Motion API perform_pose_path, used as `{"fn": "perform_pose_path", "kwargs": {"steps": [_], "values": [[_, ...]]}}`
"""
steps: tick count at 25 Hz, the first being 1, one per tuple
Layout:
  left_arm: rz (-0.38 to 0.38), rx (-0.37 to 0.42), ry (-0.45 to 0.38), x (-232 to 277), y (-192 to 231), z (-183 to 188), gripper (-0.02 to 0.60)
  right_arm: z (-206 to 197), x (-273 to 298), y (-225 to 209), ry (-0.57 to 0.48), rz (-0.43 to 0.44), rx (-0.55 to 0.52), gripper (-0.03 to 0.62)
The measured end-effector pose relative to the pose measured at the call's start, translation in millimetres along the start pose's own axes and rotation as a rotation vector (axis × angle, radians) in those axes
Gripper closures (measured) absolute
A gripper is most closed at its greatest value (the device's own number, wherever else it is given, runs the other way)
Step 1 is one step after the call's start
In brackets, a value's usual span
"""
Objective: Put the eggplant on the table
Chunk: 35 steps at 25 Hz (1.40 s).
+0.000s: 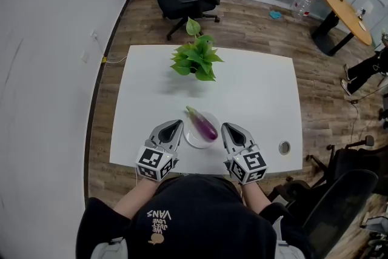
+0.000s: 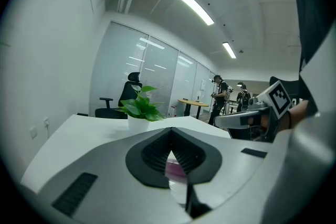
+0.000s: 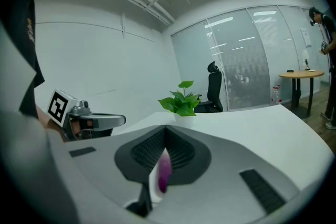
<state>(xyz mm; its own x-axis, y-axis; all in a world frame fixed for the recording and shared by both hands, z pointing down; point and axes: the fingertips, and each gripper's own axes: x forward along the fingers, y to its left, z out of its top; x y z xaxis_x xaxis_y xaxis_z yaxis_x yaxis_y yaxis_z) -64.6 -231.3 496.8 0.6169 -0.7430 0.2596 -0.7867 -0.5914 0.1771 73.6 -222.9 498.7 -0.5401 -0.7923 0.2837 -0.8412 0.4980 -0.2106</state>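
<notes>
The long shiny purple eggplant [image 1: 204, 124] lies on a small round white plate [image 1: 191, 141], right between the left tongs [image 1: 172, 128] and right tongs [image 1: 231, 130]; both are pressed together, holding nothing; they look ready to lift it onto the white table [image 1: 260, 94].

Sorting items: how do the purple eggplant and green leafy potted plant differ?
The purple eggplant lies sideways on a white plate near the front edge; the green leafy potted plant stands upright farther back. The eggplant is smooth, the plant leafy. Both share the white table.
</notes>
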Motion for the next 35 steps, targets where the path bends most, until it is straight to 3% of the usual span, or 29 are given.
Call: {"fn": "perform_pose_path", "kwargs": {"steps": [35], "values": [[-0.007,0.029,-0.013,8.5,4.5,7.1,0.571,7.6,6.9,1.0,0.003,-0.002,-0.042,0.576]]}}
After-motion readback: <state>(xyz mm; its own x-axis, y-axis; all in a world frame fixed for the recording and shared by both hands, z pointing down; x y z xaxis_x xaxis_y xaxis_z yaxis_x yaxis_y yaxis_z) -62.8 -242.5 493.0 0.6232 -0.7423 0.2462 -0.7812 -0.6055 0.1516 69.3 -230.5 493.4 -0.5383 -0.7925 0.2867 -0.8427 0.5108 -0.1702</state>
